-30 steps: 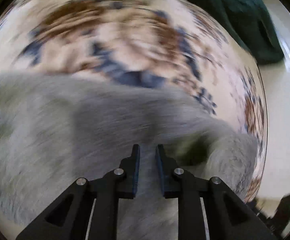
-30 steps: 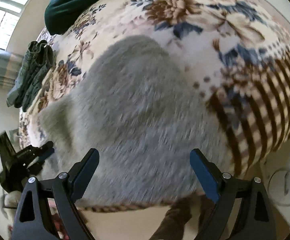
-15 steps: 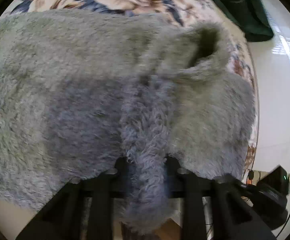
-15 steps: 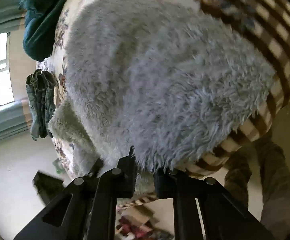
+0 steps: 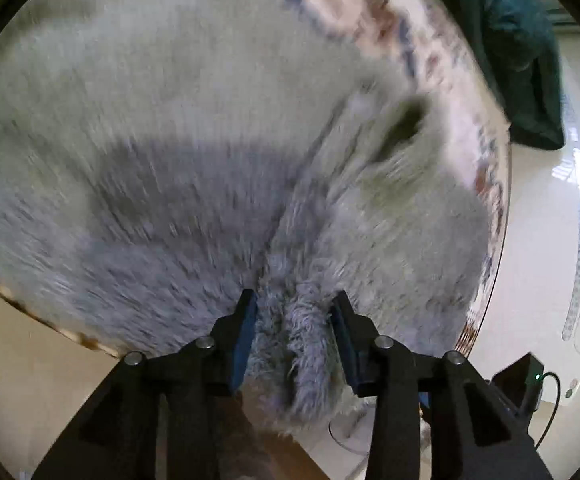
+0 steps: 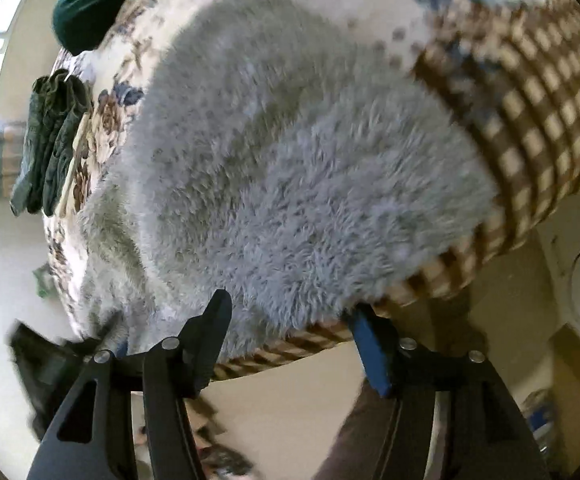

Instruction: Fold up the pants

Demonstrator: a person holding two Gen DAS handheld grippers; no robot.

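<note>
Grey fluffy pants (image 5: pixel 194 168) lie spread on a floral-covered table. In the left wrist view my left gripper (image 5: pixel 294 312) has its jaws partly apart, with a bunched ridge of the pants' edge (image 5: pixel 306 356) hanging between them. In the right wrist view the same pants (image 6: pixel 290 184) reach the table's near edge. My right gripper (image 6: pixel 290 320) is open wide at that edge, with the pants' hem just beyond its fingertips and nothing gripped.
The floral tablecloth (image 6: pixel 530 92) has a brown checked border. A dark green garment (image 5: pixel 518 60) lies at the far side and shows in the right wrist view (image 6: pixel 90 4) too. Folded green clothes (image 6: pixel 50 140) sit at the table's left edge. Pale floor surrounds the table.
Both grippers were shut on the pants' near edge half a second ago. Now the right has opened wide and let go, and the left jaws have parted around the bunched fabric.
</note>
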